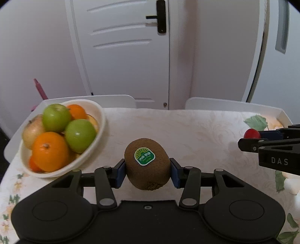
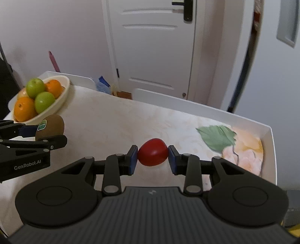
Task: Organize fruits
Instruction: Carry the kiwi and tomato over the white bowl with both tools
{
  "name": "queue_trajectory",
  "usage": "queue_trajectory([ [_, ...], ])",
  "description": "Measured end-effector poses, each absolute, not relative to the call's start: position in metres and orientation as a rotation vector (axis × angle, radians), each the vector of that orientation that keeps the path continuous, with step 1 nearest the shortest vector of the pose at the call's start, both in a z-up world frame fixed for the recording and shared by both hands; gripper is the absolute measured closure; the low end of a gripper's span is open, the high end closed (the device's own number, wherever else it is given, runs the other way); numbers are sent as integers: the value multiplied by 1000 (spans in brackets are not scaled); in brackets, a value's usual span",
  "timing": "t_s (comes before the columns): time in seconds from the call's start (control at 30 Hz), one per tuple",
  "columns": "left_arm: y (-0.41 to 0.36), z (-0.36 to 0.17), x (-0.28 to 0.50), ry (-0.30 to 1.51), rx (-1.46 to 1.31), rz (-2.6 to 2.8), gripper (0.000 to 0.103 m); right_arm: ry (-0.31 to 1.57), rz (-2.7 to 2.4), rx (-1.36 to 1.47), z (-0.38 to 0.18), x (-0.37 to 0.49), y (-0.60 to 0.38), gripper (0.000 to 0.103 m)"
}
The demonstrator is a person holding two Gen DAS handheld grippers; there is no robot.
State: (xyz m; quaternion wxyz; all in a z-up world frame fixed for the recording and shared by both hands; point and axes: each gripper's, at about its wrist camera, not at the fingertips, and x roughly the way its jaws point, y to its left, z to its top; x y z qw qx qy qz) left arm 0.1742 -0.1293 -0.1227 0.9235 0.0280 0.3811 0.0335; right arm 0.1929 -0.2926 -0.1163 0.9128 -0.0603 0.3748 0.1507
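We note the left gripper [image 1: 147, 169] clamped on a kiwi [image 1: 147, 163], its blue pads [image 1: 120, 173] pressing the fruit's two sides. The kiwi carries a green sticker [image 1: 144, 156] facing the camera and hangs clear above the tabletop [image 1: 187, 127], roughly over the middle of the near edge.

We note the right gripper [image 2: 152, 158] closed on a small red tomato [image 2: 152, 152], held between its blue pads [image 2: 133, 159] and likewise off the cloth. In the left wrist view this gripper enters from the right edge, with the tomato at its tip.

A cream bowl [image 1: 97, 112] sits at the far left corner of the tabletop. It holds two green apples [image 1: 55, 117], at least two oranges [image 1: 49, 151] and a pale yellowish fruit [image 1: 32, 131] piled together, touching one another. The bowl's image is slightly blurred.

The tabletop is covered by a pale cloth with a printed green leaf [image 2: 217, 138] and peach-coloured flower [image 2: 245, 150] near the far right corner. A raised white rim [image 2: 270, 129] runs along the far and right edges. Behind the table stands a white door [image 1: 121, 56] with a black handle [image 1: 160, 16].

The two grippers are well apart, side by side.
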Motion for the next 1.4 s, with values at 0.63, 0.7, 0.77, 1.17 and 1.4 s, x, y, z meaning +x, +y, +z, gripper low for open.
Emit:
queue_trajectory([
  [0.63, -46, -48, 140, 690, 5, 152, 51, 710, 427, -119, -49, 180, -200, 53],
  [0.7, -35, -43, 141, 688, 7, 155, 51, 708, 435, -116, -44, 181, -187, 53],
  [0.77, -24, -39, 143, 688, 11, 155, 51, 706, 441, -113, -40, 184, -175, 53],
  [1.17, 47, -26, 190, 724, 41, 79, 51, 703, 427, -78, -29, 210, -106, 53],
  [1.4, 80, -37, 236, 773, 61, 10, 51, 718, 383, -60, -34, 236, -77, 53],
])
